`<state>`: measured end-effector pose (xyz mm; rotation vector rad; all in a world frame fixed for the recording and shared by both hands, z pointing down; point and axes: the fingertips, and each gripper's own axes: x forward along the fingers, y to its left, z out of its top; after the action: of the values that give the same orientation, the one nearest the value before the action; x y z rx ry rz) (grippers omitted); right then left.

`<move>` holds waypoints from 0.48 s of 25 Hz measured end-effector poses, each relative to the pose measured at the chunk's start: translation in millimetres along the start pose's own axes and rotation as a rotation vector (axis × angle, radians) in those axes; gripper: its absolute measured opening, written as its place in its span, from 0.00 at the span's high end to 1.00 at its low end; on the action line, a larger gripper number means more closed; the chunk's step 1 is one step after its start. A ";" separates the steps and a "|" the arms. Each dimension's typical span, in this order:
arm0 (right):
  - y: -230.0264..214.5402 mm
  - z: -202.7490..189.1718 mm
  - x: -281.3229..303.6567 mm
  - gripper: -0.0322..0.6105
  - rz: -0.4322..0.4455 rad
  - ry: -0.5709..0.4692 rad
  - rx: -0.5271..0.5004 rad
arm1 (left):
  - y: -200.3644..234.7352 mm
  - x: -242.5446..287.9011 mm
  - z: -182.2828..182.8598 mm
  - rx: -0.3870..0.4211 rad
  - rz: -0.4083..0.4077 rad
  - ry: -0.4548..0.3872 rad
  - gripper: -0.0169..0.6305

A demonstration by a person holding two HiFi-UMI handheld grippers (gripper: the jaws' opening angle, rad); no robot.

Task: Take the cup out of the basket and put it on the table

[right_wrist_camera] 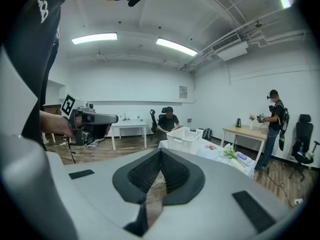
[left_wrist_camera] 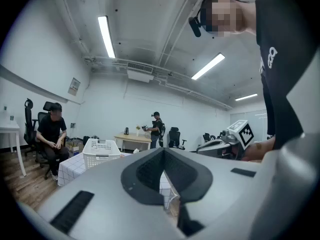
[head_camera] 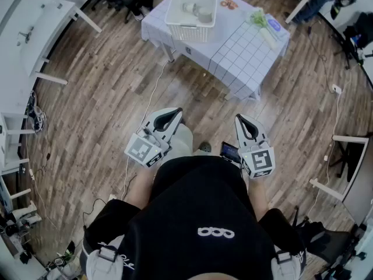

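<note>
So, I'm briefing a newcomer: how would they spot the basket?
Look for the white, grid-patterned table standing on the wood floor. At its left end sits the basket: white lattice plastic, tall-sided, the biggest thing there, unlike the small green bunch and blue item at the other end.

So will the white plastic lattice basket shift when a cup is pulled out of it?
Probably light: the white plastic lattice basket has thin perforated walls and holds just two small cups. It sits on a checked tablecloth, so it may slide. It looks wide and low, so it is unlikely to tip.
</note>
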<state>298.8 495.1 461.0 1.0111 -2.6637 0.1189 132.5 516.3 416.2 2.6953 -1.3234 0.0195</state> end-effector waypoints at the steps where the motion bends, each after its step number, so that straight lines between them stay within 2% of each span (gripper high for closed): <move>1: -1.3 0.4 3.8 0.91 -0.006 0.005 0.001 | 3.3 0.4 0.2 0.004 -0.003 0.002 0.96; 7: -10.3 6.6 37.6 0.91 -0.018 0.027 0.005 | 34.7 12.3 0.3 0.004 -0.029 0.014 0.96; 12: -19.7 22.5 85.8 0.91 -0.019 0.029 -0.002 | 80.4 34.1 13.1 0.036 -0.073 0.009 0.96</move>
<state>245.3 421.7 464.4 1.0252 -2.6269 0.1261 89.4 439.3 415.2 2.7680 -1.2333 0.0479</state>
